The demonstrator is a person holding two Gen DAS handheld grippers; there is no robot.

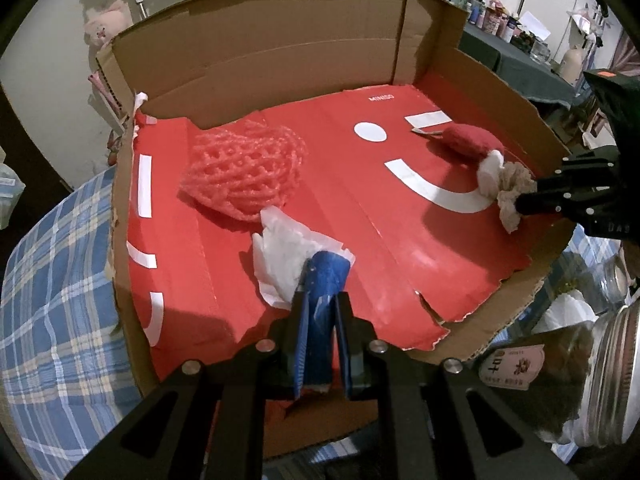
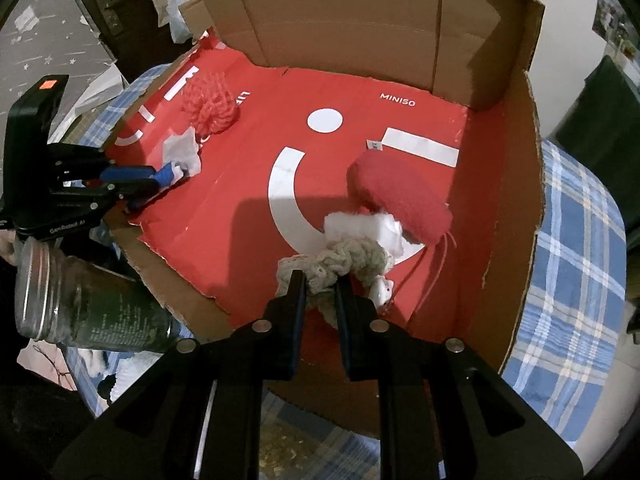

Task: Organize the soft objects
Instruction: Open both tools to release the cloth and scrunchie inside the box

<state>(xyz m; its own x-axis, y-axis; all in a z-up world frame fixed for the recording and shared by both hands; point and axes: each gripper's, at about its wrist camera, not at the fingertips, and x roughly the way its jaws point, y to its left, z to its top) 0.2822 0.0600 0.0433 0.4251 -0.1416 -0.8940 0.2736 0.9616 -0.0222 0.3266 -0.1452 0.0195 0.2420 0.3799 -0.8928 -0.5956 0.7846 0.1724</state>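
Cardboard box [image 1: 280,52] holds both tools: left hand-held gripper [image 1: 322,300] clamps a blue roll [image 1: 324,280]; right hand-held gripper [image 2: 320,284] pinches a cream scrunchie [image 2: 340,264].

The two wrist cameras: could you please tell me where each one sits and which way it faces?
Left wrist: on the left hand-held gripper, facing the cardboard box; its fingers pinch a blue roll by white paper.
Right wrist: on the right hand-held gripper, facing the box from the other side; its fingers grip a cream knit piece.
Shared: box, pink foam net, red pouch, each other's gripper.
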